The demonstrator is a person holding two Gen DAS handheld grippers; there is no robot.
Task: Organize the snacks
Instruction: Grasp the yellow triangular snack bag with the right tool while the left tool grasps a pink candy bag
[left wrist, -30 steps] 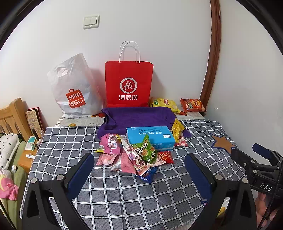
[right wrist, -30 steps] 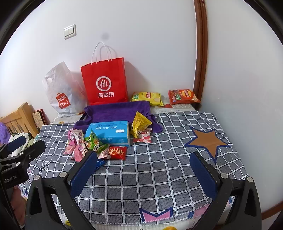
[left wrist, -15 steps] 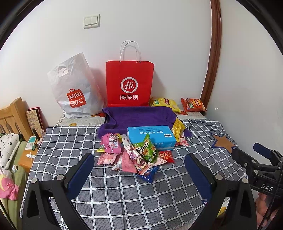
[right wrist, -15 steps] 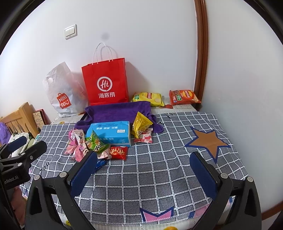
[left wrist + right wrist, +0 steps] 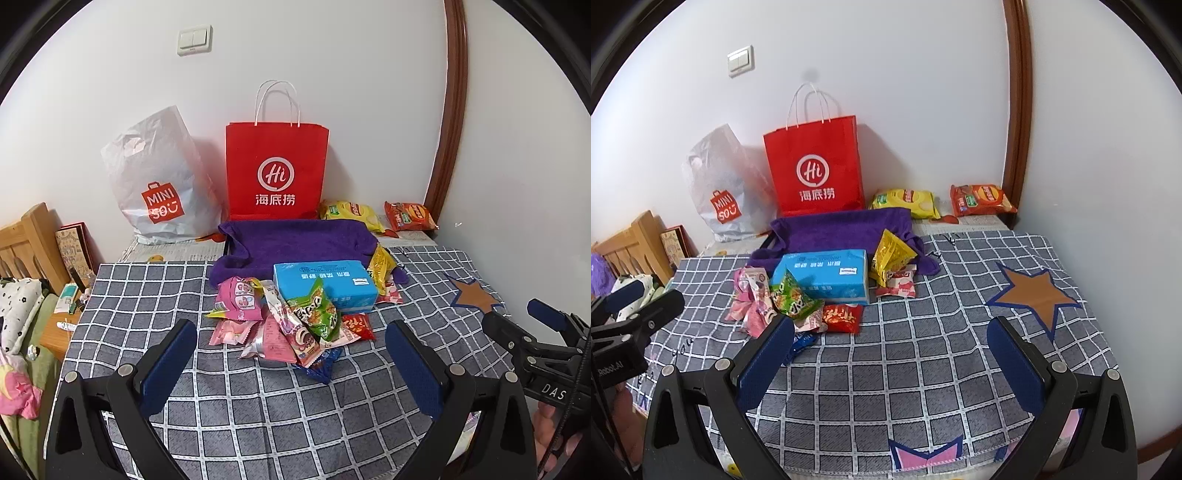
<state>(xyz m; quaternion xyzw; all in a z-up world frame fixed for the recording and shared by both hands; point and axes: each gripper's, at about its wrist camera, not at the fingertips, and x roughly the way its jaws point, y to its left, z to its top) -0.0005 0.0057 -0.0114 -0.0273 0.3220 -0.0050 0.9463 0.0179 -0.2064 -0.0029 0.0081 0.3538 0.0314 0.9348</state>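
Observation:
A heap of snack packets (image 5: 291, 325) lies mid-table on the grey checked cloth (image 5: 229, 398), in front of a blue box (image 5: 325, 284) and a purple towel (image 5: 295, 240). In the right wrist view the same heap (image 5: 783, 302) sits left of centre, with a yellow packet (image 5: 890, 254) and a red packet (image 5: 842, 317) beside the blue box (image 5: 823, 277). My left gripper (image 5: 291, 369) is open, hovering just short of the heap. My right gripper (image 5: 890, 365) is open over bare cloth, to the right of the heap. Neither holds anything.
A red paper bag (image 5: 277, 173) and a white plastic bag (image 5: 159, 184) stand against the back wall. Two chip bags, yellow (image 5: 351, 214) and orange (image 5: 410, 216), lie at the back right corner. A wooden bed frame (image 5: 26, 240) and clutter flank the left edge.
Both views have shifted very slightly; the snacks and both open grippers stay as they were.

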